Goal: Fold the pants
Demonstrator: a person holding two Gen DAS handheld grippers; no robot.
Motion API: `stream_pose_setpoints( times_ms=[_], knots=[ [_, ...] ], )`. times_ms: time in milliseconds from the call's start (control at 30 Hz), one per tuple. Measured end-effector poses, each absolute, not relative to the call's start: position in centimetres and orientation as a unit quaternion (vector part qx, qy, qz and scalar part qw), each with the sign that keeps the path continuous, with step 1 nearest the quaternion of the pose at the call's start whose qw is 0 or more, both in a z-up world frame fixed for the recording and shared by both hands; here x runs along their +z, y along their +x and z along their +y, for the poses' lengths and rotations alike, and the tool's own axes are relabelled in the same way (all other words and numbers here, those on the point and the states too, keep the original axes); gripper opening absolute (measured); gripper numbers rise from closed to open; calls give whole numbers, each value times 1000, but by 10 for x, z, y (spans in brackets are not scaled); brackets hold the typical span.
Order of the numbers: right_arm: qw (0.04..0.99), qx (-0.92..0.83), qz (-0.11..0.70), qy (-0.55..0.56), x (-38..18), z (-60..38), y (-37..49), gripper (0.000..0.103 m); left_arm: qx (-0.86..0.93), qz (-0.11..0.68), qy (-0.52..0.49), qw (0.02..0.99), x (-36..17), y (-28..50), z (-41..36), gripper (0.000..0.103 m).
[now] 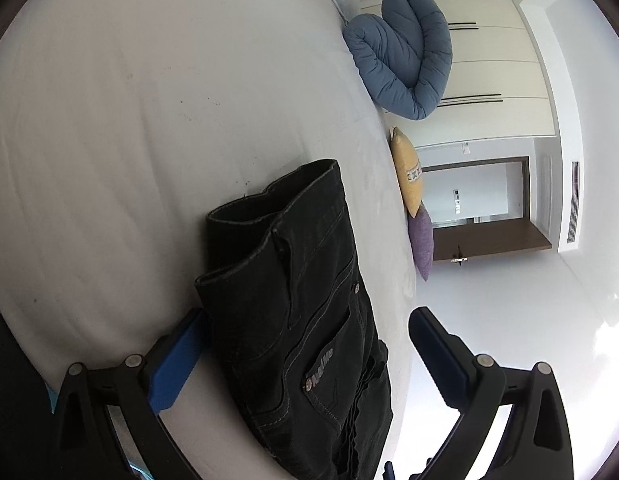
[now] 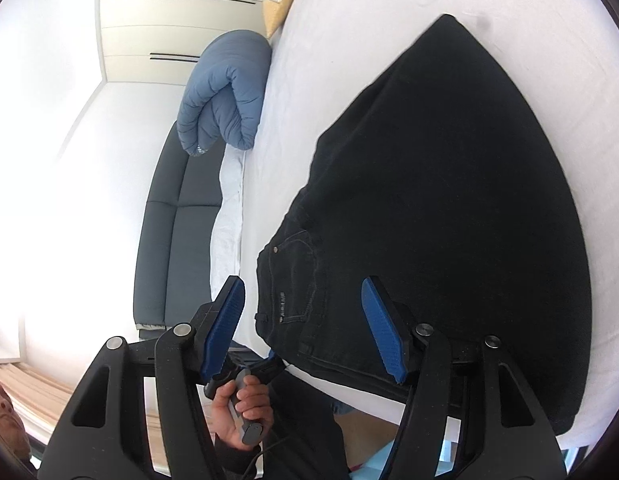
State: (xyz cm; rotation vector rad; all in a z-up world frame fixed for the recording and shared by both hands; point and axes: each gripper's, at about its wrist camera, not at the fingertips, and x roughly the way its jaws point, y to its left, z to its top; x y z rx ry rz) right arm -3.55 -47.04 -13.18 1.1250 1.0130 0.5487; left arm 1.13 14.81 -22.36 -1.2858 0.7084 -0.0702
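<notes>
I am working over a bed (image 1: pixel 129 120) with a pale sheet, in a bright room with white wardrobe doors behind. In the left wrist view, going from the left, the sheet lies bare, then the black pants (image 1: pixel 293 300) sit near the bed's edge, already doubled, with hems stacked at the far end and the pocket with its label nearest my left gripper (image 1: pixel 305 332). Its jaws stand wide open, one blue pad just beside the pants' edge, the other out over the floor side; they hold nothing. Further right, a rolled blue duvet (image 1: pixel 405 56), a yellow cushion (image 1: pixel 407 176) and a purple cushion (image 1: pixel 422 244) line the far edge.

In the right wrist view a dark sofa (image 2: pixel 169 216) stands at left, then the right gripper (image 2: pixel 305 328), jaws also open and empty, hovers above the waistband end of the pants (image 2: pixel 449 208), which spread wide and flat to the right.

I judge the next fold needs both jaws to pinch all layers at matching corners, lift evenly and lay the edge down square.
</notes>
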Motion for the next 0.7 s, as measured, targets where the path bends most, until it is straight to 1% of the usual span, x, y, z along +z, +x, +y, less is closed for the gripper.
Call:
stream_pose_setpoints(
  times_ms=[67, 133, 167, 200, 333, 367, 400, 433, 500, 600, 700],
  knots=[
    [691, 248, 457, 502, -130, -465, -28, 60, -34, 323, -588, 741, -222, 20, 147, 100],
    [690, 248, 462, 499, -129, -468, -26, 60, -32, 322, -595, 736, -223, 23, 147, 92],
    [689, 247, 470, 494, -130, -465, -22, 60, -31, 323, -600, 731, -223, 25, 147, 78],
    [689, 246, 475, 490, -132, -464, -19, 60, -34, 325, -608, 724, -225, 28, 148, 62],
    [687, 250, 498, 467, -132, -441, 7, 60, -35, 329, -628, 704, -233, 32, 151, 43],
    [686, 255, 505, 458, -130, -434, 15, 60, -36, 330, -627, 705, -234, 32, 150, 32],
    [684, 261, 507, 454, -131, -433, 18, 60, -38, 330, -625, 706, -233, 30, 150, 26],
    [681, 270, 511, 451, -130, -425, 26, 60, -41, 328, -620, 711, -229, 28, 149, 22],
    [673, 282, 522, 442, -129, -408, 42, 60, -43, 326, -601, 728, -217, 27, 147, 19],
    [667, 302, 540, 415, -129, -380, 62, 60, -51, 326, -572, 751, -199, 31, 142, 18],
    [653, 305, 575, 387, -138, -355, 77, 60, -59, 327, -542, 772, -181, 36, 134, 17]
  ],
)
